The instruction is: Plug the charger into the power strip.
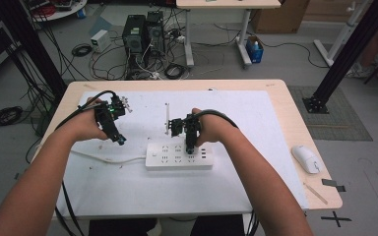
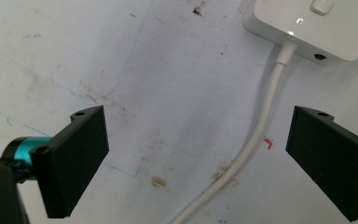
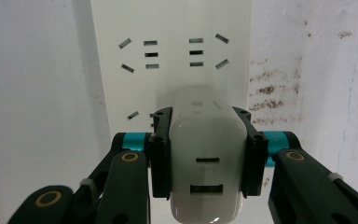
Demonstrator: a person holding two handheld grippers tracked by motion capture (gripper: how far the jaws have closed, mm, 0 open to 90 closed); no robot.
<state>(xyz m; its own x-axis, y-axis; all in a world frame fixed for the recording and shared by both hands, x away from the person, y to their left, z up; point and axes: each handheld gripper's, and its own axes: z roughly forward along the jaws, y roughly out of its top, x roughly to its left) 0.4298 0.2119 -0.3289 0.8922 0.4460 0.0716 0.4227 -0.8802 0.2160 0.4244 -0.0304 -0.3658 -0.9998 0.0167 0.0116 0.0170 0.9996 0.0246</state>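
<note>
A white power strip (image 1: 178, 156) lies across the middle of the white mat (image 1: 256, 128). My right gripper (image 1: 190, 145) points down at it, shut on a white USB charger. In the right gripper view the charger (image 3: 207, 158) sits between the two black jaws of that gripper (image 3: 207, 135), its USB ports facing the camera and the power strip's sockets (image 3: 168, 56) just beyond it. My left gripper (image 1: 119, 139) hovers left of the strip, open. In the left gripper view this gripper (image 2: 200, 144) has its jaws spread wide over the strip's white cable (image 2: 256, 135), near the strip's end (image 2: 317, 28).
A white mouse (image 1: 306, 158) rests near the table's right edge, off the mat. A thin white stick (image 1: 167, 118) lies on the mat behind the strip. The strip's cable (image 1: 108, 160) runs left across the mat. The mat is stained in places.
</note>
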